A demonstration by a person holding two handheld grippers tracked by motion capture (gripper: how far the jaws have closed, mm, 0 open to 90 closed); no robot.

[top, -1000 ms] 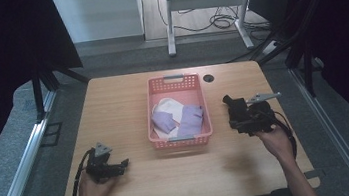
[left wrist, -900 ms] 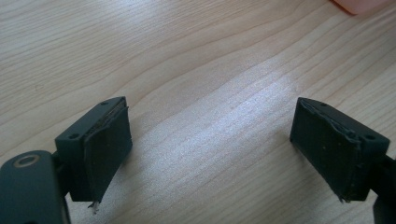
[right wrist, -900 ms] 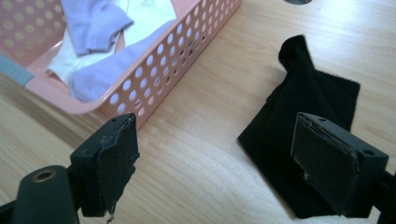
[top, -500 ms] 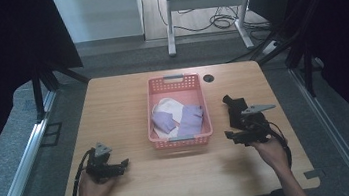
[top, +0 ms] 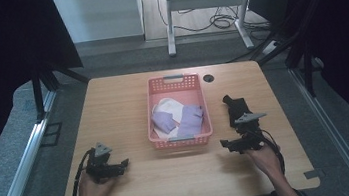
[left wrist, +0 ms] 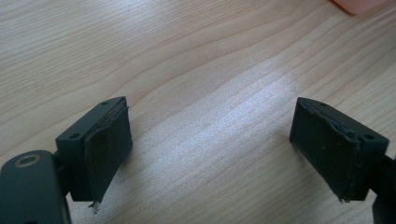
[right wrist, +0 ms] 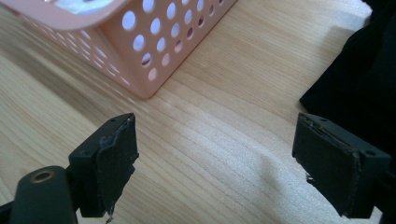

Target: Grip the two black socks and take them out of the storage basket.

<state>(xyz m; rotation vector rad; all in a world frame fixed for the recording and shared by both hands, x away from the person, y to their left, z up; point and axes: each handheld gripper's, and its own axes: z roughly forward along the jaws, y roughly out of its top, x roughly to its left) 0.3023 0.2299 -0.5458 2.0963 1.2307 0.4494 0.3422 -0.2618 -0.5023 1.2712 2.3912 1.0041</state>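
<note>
My left gripper [top: 120, 164] rests low on the wooden table [top: 113, 105] near its front edge, jaws spread wide with nothing but bare wood grain between them. My right gripper [top: 226, 144] sits at the other side, jaws likewise released and empty, aimed toward the near corner of the pink basket [right wrist: 154, 70]. Just beside it, a black cloth [top: 236, 108] lies on the table right of the basket. Farther out, in the basket, lie white and lavender cloths [top: 190, 118].
</note>
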